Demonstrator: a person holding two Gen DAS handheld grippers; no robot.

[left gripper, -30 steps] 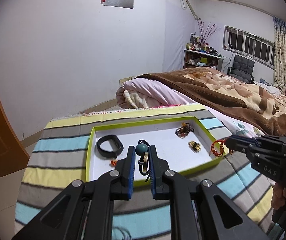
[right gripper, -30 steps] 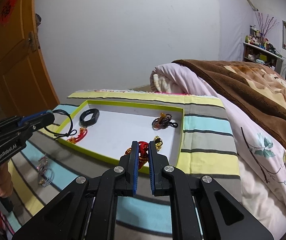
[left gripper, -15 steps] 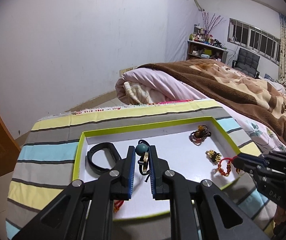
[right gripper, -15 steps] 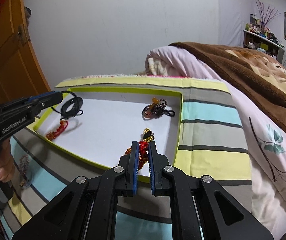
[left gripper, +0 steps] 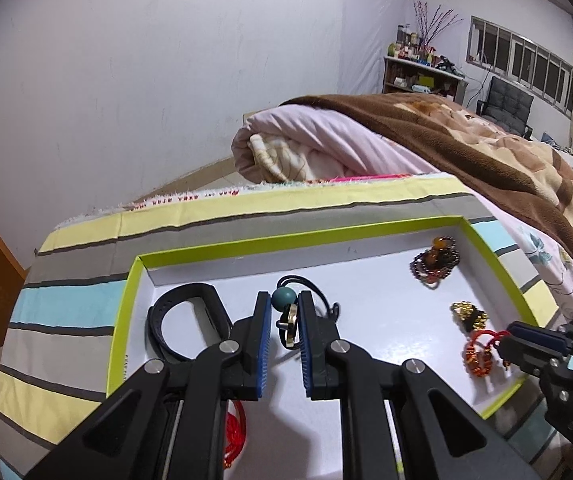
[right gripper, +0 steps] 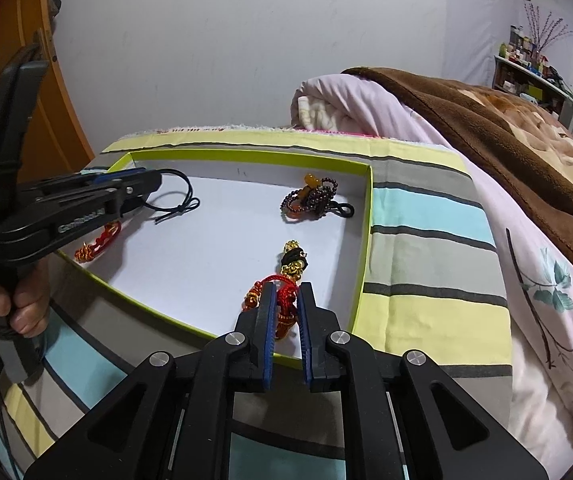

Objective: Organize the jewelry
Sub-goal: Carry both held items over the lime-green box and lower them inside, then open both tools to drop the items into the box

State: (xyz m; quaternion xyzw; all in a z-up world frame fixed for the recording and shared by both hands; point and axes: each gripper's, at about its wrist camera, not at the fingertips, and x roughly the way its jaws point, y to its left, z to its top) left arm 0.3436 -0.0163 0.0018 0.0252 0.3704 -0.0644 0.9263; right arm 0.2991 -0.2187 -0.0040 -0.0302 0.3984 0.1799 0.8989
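A white tray with a lime-green rim (left gripper: pixel 124 312) (right gripper: pixel 362 264) lies on a striped cloth. My left gripper (left gripper: pixel 282 308) is shut on a black cord necklace with a teal bead (left gripper: pixel 283 298) and holds it over the tray; its cord (right gripper: pixel 182 204) trails onto the tray floor. My right gripper (right gripper: pixel 284 300) is shut on a red and gold beaded bracelet (right gripper: pixel 282 292) (left gripper: pixel 480 354) low over the tray's near right part. In the tray lie a black band (left gripper: pixel 178 320), a dark beaded bracelet (right gripper: pixel 310 198), a gold and black charm (right gripper: pixel 294 260) and a red knotted bracelet (right gripper: pixel 98 242).
The striped cloth (right gripper: pixel 418 216) covers the bed end. A rolled pink quilt (left gripper: pixel 306 148) and a brown blanket (right gripper: pixel 486 136) lie behind and to the right. An orange door (right gripper: pixel 6 80) stands at the left. A shelf and chair (left gripper: pixel 510 104) stand far back.
Both grippers have moved forward and lower over the tray with their pieces still held. The necklace cord now reaches the tray floor, and the red bracelet hangs inside the rim.
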